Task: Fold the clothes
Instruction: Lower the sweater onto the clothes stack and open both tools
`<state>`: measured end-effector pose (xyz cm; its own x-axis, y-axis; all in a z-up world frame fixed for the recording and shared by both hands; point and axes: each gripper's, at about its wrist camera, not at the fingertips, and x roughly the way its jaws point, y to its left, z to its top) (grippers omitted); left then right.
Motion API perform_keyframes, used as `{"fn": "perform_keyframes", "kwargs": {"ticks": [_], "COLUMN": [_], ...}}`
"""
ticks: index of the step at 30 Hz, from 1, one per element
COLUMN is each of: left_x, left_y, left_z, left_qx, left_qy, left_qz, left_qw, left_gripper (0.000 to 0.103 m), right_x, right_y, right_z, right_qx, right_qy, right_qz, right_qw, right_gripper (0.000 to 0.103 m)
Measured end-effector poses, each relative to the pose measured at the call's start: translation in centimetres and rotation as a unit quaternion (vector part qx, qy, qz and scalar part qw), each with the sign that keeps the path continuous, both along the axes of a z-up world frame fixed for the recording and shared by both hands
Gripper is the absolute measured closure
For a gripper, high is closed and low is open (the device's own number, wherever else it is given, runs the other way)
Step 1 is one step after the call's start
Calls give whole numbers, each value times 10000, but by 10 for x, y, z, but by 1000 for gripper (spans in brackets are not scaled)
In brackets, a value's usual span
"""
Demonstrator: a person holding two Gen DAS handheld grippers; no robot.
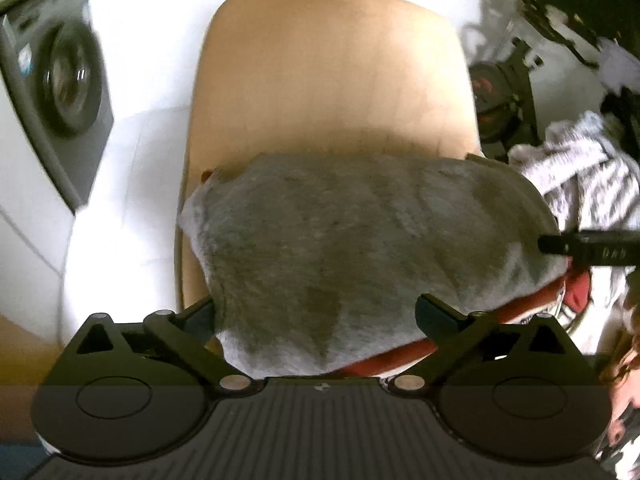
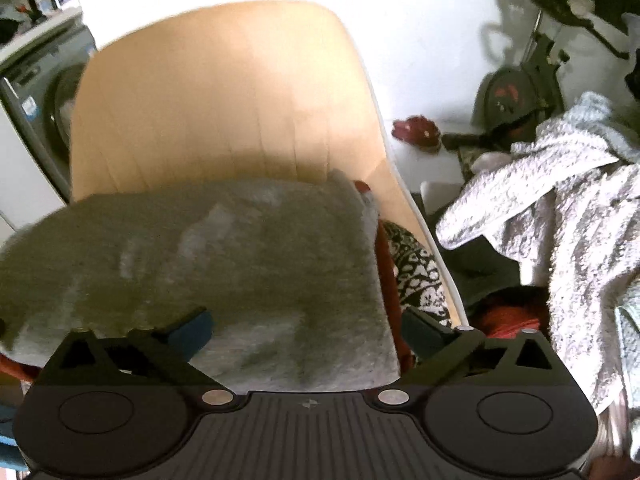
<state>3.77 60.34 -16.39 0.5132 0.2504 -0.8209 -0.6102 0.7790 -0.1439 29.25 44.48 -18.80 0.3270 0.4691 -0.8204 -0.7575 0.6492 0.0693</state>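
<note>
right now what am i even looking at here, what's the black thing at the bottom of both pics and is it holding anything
Each picture comes from a camera mounted on a handheld two-finger gripper, one in each of a person's hands. The black shape at the bottom is that tool. The left gripper and right gripper both stand open, holding nothing. Below them a folded grey fuzzy garment lies on a tan chair, over something red. A white speckled fabric lies heaped to the right. A washing machine stands at the left.

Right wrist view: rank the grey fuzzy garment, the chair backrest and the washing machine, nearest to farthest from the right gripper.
1. grey fuzzy garment: folded on the seat, directly under the open right gripper.
2. chair backrest: tan, upright behind the garment.
3. washing machine: far left, beyond the chair.
</note>
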Motion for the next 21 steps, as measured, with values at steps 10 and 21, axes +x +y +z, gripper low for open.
{"fn": "perform_keyframes", "kwargs": {"ticks": [10, 21], "left_x": [11, 22], "left_y": [-61, -133], "left_z": [47, 88], "left_qx": [687, 780], "left_qy": [-75, -144], "left_qz": [355, 812], "left_qw": [9970, 9935], "left_gripper": [1, 1], "right_x": [-14, -24], "right_y": [-38, -94], "right_z": [50, 92], "right_qx": [564, 580], "right_qy": [184, 17], "right_qz": [297, 597], "right_qw": [9978, 9965], "right_gripper": [1, 1]}}
